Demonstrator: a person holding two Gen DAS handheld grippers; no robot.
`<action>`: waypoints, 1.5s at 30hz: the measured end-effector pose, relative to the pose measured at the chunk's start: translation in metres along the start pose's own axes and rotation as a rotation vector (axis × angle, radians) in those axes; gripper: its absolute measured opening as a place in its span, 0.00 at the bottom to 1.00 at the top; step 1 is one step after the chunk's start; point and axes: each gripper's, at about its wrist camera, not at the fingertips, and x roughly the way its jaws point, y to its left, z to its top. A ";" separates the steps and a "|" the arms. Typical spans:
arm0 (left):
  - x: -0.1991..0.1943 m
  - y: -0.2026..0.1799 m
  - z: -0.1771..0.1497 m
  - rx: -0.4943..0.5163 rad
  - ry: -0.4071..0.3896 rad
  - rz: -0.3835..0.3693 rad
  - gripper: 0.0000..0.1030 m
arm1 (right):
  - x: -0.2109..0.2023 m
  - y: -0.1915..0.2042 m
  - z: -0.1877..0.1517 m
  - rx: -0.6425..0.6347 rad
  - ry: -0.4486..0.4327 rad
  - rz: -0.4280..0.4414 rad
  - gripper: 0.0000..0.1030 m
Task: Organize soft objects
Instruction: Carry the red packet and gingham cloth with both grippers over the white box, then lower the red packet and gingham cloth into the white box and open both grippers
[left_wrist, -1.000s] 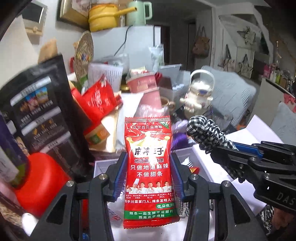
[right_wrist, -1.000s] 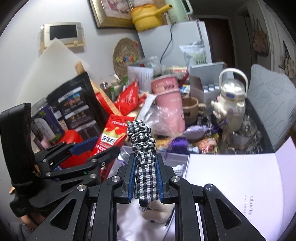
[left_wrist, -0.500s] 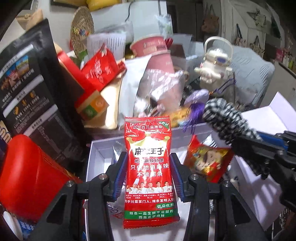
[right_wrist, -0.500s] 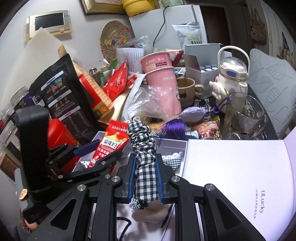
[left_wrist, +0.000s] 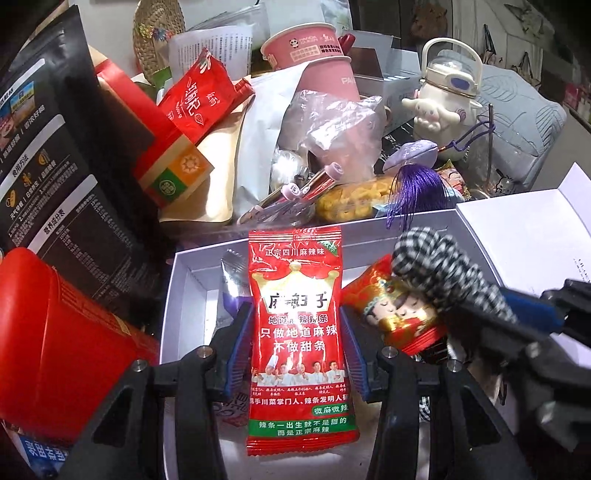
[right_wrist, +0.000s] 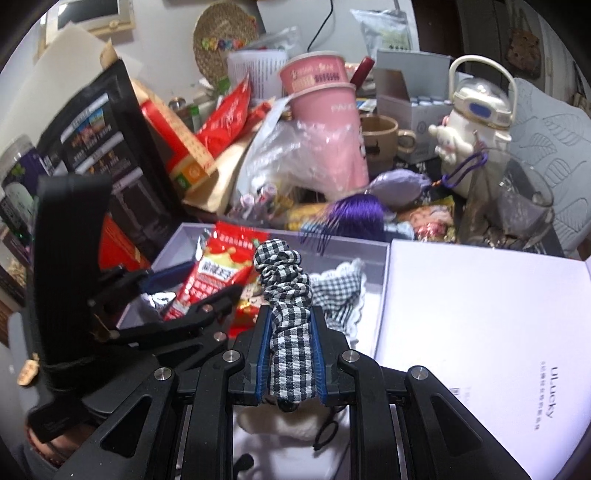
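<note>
My left gripper (left_wrist: 295, 332) is shut on a red snack packet (left_wrist: 297, 332) with white Chinese lettering, held upright over the open white box (left_wrist: 177, 295). My right gripper (right_wrist: 290, 336) is shut on a black-and-white checked scrunchie (right_wrist: 286, 295), held over the same box (right_wrist: 380, 288). In the left wrist view the scrunchie (left_wrist: 443, 273) and the right gripper's black fingers (left_wrist: 524, 332) come in from the right. A red sweet packet with two faces (left_wrist: 399, 314) and a checked cloth (right_wrist: 340, 291) lie in the box. The left gripper (right_wrist: 173, 295) shows at left in the right wrist view.
The box's white lid (right_wrist: 480, 314) lies open to the right. Behind the box is a pile: pink paper cups (right_wrist: 325, 110), a purple tassel (right_wrist: 354, 214), a white kettle-shaped toy (right_wrist: 476, 122), a black pouch (left_wrist: 48, 166), a red canister (left_wrist: 55, 350).
Both grippers have moved forward and down with their loads, from above the clutter to over the open box. The box's inside and the sweet packet have come into view.
</note>
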 end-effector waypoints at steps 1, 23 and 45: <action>0.001 0.000 0.001 -0.001 0.002 0.007 0.45 | 0.002 0.001 -0.001 -0.004 0.006 -0.005 0.19; -0.006 0.013 0.001 -0.030 0.040 0.038 0.77 | -0.009 -0.011 0.000 0.055 -0.003 -0.039 0.55; -0.122 0.015 0.011 -0.042 -0.156 0.006 0.77 | -0.103 0.020 0.013 0.002 -0.151 -0.099 0.55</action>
